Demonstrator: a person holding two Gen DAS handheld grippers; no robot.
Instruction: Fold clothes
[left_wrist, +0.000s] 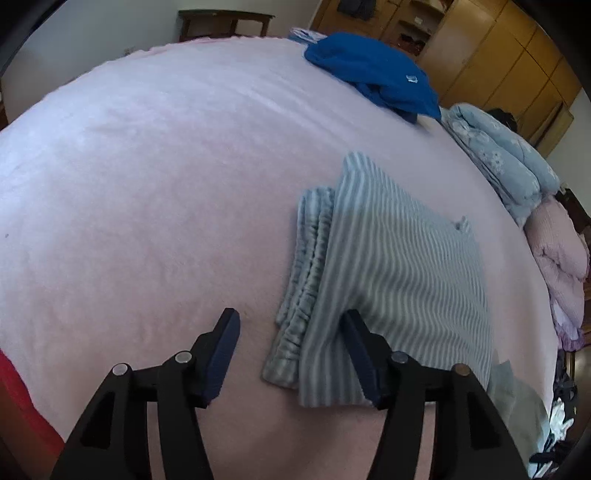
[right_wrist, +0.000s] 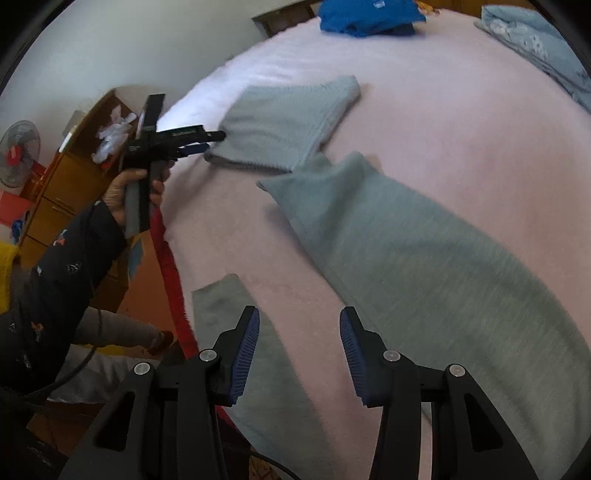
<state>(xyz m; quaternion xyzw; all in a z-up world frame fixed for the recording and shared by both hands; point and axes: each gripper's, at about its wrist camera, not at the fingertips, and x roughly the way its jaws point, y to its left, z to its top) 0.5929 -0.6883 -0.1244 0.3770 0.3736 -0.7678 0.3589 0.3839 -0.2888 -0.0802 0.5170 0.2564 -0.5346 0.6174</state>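
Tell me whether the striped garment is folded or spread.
Folded: the striped garment lies as a compact rectangle with stacked layered edges on the pink bed cover.

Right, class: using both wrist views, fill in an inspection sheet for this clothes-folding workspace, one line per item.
Surface: pink bedspread, smooth, covering the bed.
Job's things: folded striped garment lying flat; grey-green garment spread unfolded nearer the right gripper.
Clutter: blue garment heaped at the far side; light blue quilt and pink quilt stacked along the edge.
Grippers: left gripper open, at the folded garment's near edge; right gripper open, empty.
Cables: black cable by the person's arm.
Surroundings: wooden wardrobe, fan.
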